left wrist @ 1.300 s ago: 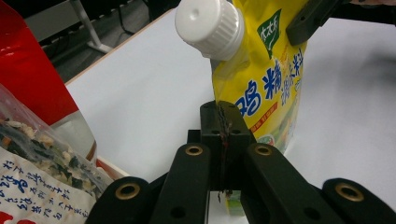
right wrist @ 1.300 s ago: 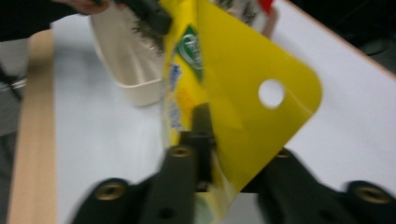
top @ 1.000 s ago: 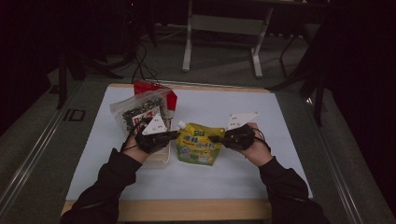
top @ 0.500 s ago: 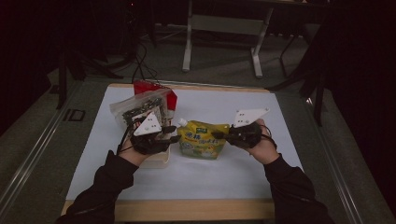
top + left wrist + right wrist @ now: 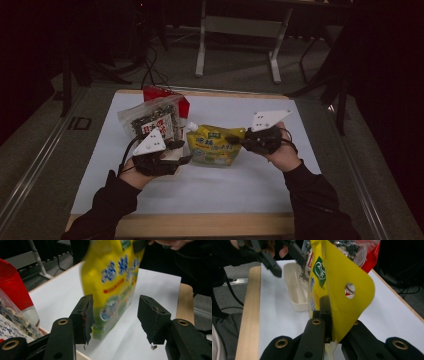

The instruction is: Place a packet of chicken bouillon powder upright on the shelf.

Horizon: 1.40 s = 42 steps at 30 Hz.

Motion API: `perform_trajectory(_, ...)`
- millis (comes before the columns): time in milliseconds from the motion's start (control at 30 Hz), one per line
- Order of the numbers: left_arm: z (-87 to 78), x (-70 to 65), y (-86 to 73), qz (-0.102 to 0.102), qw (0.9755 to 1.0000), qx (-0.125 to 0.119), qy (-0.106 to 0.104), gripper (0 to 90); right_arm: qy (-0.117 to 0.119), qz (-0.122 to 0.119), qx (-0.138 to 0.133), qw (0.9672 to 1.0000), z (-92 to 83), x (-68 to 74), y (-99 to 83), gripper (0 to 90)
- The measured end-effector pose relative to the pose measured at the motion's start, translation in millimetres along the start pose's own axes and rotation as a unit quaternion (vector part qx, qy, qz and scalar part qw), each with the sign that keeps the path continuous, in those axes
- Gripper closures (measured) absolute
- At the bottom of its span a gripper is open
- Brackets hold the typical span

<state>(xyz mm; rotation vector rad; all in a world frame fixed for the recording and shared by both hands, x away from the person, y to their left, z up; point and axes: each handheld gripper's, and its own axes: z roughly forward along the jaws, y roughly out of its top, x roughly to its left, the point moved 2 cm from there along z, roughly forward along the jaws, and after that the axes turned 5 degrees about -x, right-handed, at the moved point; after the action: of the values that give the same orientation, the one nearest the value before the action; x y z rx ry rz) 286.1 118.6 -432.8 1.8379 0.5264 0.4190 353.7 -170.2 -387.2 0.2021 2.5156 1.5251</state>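
Pouch (image 5: 216,146) hangs pinched in right gripper (image 5: 239,141) alone — left gripper (image 5: 184,154) just opening, empty — could swing, slip.

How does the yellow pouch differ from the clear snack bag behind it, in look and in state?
The yellow pouch is opaque with blue print; the clear snack bag shows dark pieces inside. The right hand-held gripper pinches the yellow pouch at one edge, while nothing grips the clear snack bag. The yellow pouch has a white spout at a corner; no spout shows on the clear snack bag. Both are soft packages over the white table.
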Motion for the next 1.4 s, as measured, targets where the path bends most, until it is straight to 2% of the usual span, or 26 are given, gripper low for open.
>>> perform_trajectory(133, -7.2, -8.0, -4.1, -0.011, 0.9999, -0.009, -0.001, 39.1, 0.005, -0.007, -0.006, 0.9999, -0.2, 0.3, 9.9, 90.0)
perform_trajectory(300, -12.3, -16.0, -12.2, -0.018, 0.9998, -0.006, -0.004, 28.3, 0.012, -0.014, -0.009, 0.9998, 0.7, 1.5, 21.7, 90.0)
perform_trajectory(333, -13.5, -19.1, -14.6, -0.024, 0.9997, -0.009, -0.005, 28.3, 0.014, -0.015, -0.012, 0.9997, 1.5, 1.5, 24.6, 90.0)
perform_trajectory(400, -15.3, -23.3, -18.0, -0.030, 0.9995, -0.009, -0.003, 21.1, 0.020, -0.021, -0.016, 0.9994, 4.8, 1.9, 32.9, 90.0)
perform_trajectory(533, -18.5, -30.7, -25.5, -0.027, 0.9996, -0.006, -0.005, 15.1, 0.025, -0.024, -0.020, 0.9992, 8.2, 2.1, 38.2, 90.0)
perform_trajectory(567, -19.5, -36.7, -32.9, -0.032, 0.9994, 0.002, -0.011, 10.0, 0.033, -0.028, -0.023, 0.9988, 14.0, 3.7, 45.0, 90.0)
perform_trajectory(667, -18.7, -43.2, -42.2, -0.041, 0.9989, 0.009, -0.022, 2.7, 0.040, -0.033, -0.026, 0.9983, 20.5, 4.9, 51.7, 90.0)
perform_trajectory(1000, -12.6, -61.9, -79.0, -0.057, 0.9976, 0.028, -0.029, 1.2, 0.068, -0.047, -0.035, 0.9960, 46.1, 8.8, 72.9, 90.0)
perform_trajectory(1133, -9.4, -69.1, -91.0, -0.047, 0.9978, 0.038, -0.026, 1.2, 0.083, -0.050, -0.039, 0.9946, 57.6, 11.1, 79.4, 90.0)
perform_trajectory(1400, -9.3, -76.3, -105.3, -0.049, 0.9976, 0.043, -0.023, 0.9, 0.106, -0.049, -0.042, 0.9923, 84.7, 16.3, 82.6, 90.0)
